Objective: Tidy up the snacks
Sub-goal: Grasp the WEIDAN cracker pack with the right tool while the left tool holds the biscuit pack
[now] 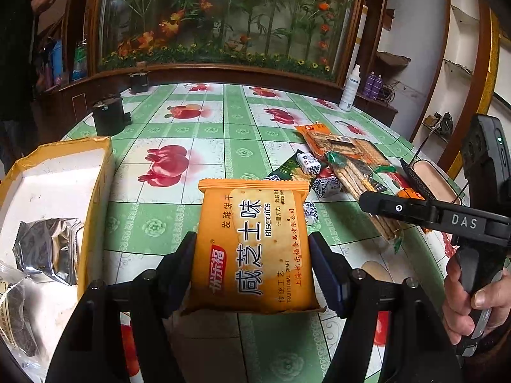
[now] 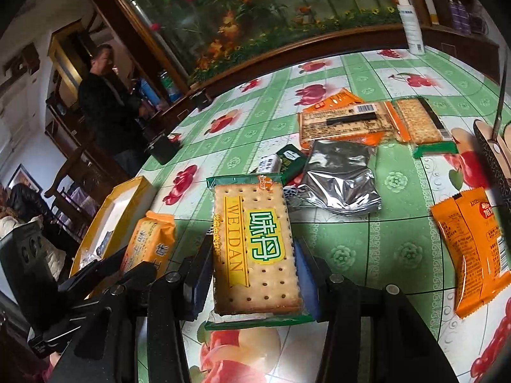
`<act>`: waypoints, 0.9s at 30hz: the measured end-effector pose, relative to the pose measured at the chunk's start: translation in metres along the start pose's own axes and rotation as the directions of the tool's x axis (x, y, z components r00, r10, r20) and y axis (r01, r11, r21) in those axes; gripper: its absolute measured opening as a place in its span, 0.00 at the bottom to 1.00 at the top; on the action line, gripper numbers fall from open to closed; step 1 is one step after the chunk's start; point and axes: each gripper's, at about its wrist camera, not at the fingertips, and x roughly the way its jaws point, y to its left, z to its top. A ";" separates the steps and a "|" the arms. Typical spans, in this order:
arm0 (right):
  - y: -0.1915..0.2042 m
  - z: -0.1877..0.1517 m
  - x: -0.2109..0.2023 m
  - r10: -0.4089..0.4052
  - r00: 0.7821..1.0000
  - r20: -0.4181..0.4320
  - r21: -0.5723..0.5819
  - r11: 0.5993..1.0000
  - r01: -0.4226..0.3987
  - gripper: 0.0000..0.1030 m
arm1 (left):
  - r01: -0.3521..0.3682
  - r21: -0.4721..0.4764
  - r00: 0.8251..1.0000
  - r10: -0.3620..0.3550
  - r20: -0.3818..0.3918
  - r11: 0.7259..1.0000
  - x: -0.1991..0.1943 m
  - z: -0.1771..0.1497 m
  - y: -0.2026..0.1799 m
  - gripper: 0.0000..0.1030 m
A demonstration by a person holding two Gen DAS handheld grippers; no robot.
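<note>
Orange biscuit packet (image 1: 255,249), green-edged cracker pack (image 2: 255,249) (yellow label), green-and-white checked tablecloth (image 1: 223,121) with red fruit, yellow box (image 1: 95,178)

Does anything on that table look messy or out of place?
Mostly the loose heap of snacks overlapping mid-table, including a silver pouch, not in the yellow box. Nothing looks spilled or torn. Each hand-held gripper holds one biscuit pack: orange and green-edged.

Worktop (image 1: 223,134) covered in green fruit-print cloth, yellow box (image 1: 95,191) at left, loose snack packets (image 2: 338,121) scattered, spray bottle (image 1: 349,91) at far edge.
</note>
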 end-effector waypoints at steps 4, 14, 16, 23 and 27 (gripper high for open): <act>-0.002 -0.001 0.000 -0.005 1.000 -0.005 0.003 1.000 0.005 0.51 | -0.005 -0.008 1.000 0.005 0.001 1.000 0.000 0.000 0.002 0.66; -0.007 -0.002 0.009 -0.013 1.000 -0.028 0.007 1.000 0.013 0.51 | 0.045 -0.039 0.999 -0.046 -0.019 0.998 0.000 0.000 0.006 0.66; -0.007 -0.002 0.011 -0.013 0.999 -0.033 0.004 1.000 0.013 0.51 | 0.044 -0.046 0.999 -0.045 -0.017 0.998 -0.001 0.000 0.007 0.66; -0.009 -0.002 0.012 -0.008 0.999 -0.037 -0.004 1.000 0.008 0.51 | 0.048 -0.044 0.999 -0.049 -0.019 0.998 0.000 0.000 0.005 0.66; -0.009 -0.001 0.013 0.011 0.999 -0.042 0.005 1.000 -0.011 0.51 | 0.048 -0.046 0.999 -0.049 -0.021 0.998 0.000 0.000 0.005 0.66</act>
